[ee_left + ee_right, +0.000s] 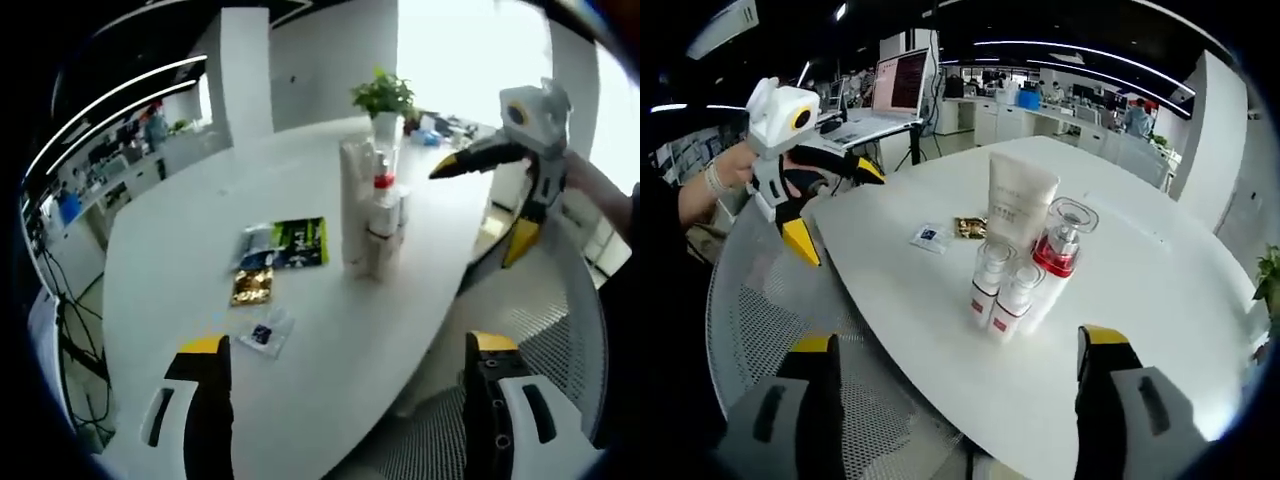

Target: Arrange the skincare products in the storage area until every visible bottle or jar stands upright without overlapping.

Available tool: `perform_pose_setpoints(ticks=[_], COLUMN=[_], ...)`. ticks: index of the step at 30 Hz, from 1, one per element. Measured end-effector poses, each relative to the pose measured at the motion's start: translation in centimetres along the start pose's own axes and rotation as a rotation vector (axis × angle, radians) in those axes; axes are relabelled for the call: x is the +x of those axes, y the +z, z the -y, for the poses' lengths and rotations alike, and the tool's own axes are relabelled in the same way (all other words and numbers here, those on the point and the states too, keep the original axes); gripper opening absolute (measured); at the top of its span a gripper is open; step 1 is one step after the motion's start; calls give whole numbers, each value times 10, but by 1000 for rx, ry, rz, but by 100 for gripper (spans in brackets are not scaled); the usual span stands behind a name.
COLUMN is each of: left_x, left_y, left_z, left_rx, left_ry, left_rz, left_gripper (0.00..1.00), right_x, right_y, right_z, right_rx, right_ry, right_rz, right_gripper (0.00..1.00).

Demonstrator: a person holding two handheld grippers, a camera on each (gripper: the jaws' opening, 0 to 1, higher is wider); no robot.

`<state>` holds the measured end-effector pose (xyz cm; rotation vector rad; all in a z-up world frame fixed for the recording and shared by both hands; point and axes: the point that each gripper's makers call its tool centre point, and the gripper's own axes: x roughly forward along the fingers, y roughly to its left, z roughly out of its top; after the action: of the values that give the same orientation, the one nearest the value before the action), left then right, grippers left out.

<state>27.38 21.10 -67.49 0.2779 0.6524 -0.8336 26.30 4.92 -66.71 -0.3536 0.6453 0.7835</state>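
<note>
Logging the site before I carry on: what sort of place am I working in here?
Most likely an open-plan office: a large white table holds the skincare bottles, with a laptop on a desk behind, rows of workstations under strip ceiling lights, and a mesh chair alongside.

a potted plant [384,98] stands at the white table's [180,260] twelve o'clock end. green-and-black leaflets [287,243], a gold sachet [251,287] and a clear sachet [266,331] lie flat around nine o'clock. an open laptop [890,95] sits on a desk beyond.

white worktop [1160,280] carries a cluster of upright skincare bottles [1025,265] ahead of the right tongs [958,400]; flat sachets [283,245] lie beyond the left tongs [345,400], a potted plant [384,105] farther off.
</note>
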Motion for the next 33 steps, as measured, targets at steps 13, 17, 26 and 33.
perform_pose_setpoints(ticks=[13,17,26,33], left_x=[0,-1,-6,-6], left_y=[-3,-4,-6,-8], left_z=[-16,-24,-30,-28], left_rx=[-24,-27,-41,-25], left_ry=[-15,-14,-63,-116], left_rz=[-9,-20,-21,-14], left_gripper=[95,97,97,97], right_x=[11,16,17,14], right_y=[10,10,15,22], right_z=[7,8,7,6], right_rx=[22,52,87,95], right_ry=[-7,-15,-44,-68], right_rz=[-1,-11,-36,-46], right_gripper=[99,100,100,100])
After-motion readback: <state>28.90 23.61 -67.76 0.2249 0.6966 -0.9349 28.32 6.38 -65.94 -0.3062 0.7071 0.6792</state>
